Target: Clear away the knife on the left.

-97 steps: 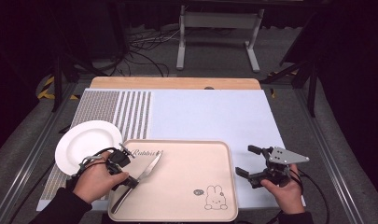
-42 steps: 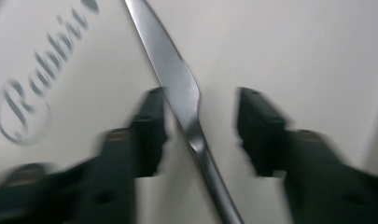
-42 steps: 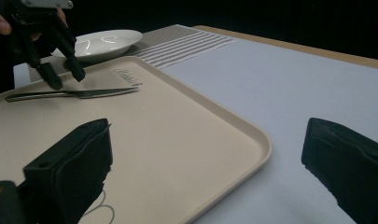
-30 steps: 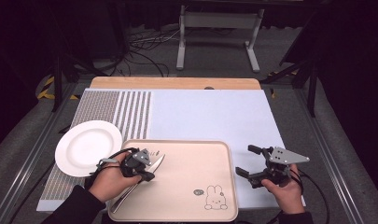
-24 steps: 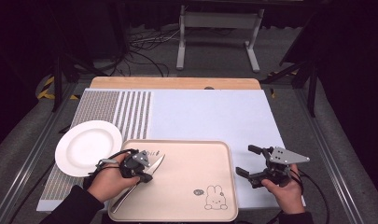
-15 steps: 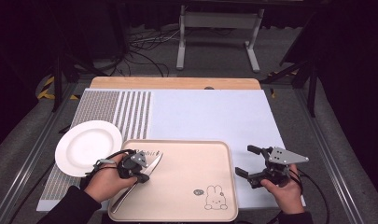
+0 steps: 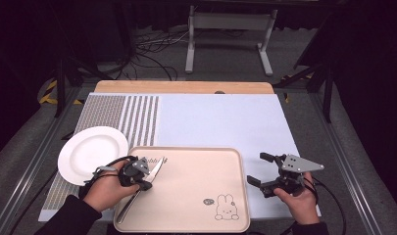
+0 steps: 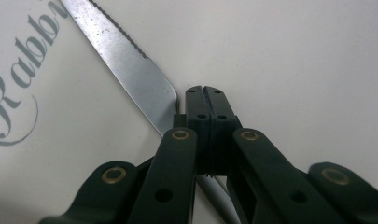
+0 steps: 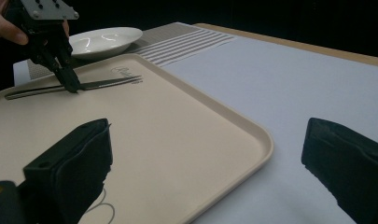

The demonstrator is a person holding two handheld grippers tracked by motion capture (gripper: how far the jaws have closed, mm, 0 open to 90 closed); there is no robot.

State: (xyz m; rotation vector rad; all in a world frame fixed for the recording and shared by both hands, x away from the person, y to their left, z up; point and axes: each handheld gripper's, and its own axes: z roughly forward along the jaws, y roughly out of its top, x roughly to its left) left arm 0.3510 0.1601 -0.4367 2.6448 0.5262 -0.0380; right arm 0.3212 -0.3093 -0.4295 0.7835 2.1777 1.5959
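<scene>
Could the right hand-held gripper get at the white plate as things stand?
Probably not easily: the right hand-held gripper sits past the tray's right edge, with the left hand-held gripper and knife lying between it and the white plate.

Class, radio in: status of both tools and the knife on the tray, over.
Left tool shut, tips down beside the knife, grip unconfirmed. Right tool open, off the tray, holding nothing. Knife flat on tray; nothing in the way.
</scene>
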